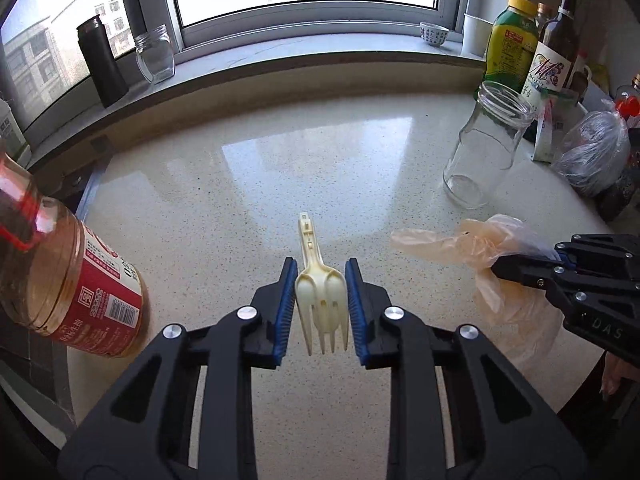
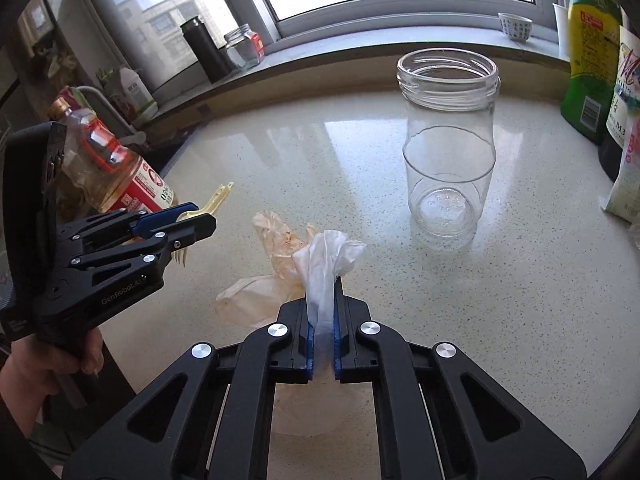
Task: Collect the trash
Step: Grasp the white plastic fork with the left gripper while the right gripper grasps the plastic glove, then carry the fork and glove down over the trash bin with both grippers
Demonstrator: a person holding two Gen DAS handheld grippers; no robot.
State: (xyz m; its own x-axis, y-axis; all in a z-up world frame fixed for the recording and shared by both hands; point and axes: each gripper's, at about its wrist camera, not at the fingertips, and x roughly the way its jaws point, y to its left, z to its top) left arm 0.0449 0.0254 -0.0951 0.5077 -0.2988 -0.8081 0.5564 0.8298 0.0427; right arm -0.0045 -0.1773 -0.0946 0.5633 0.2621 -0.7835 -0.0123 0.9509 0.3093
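The left gripper (image 1: 321,304) pinched a cream fork (image 1: 320,296) by its head, lifted above the counter (image 1: 320,160); tines pointed near, handle far. To its right, the right gripper (image 2: 323,320) was clamped tight on a crumpled plastic glove (image 2: 320,268).

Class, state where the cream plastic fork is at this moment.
In the left wrist view the plastic fork sits between the left gripper fingers, tines toward the camera, above the countertop, with the oil bottle to its left.

Left gripper (image 1: 321,308) jaws clamping cream plastic fork (image 1: 321,300), speckled countertop (image 1: 320,160)
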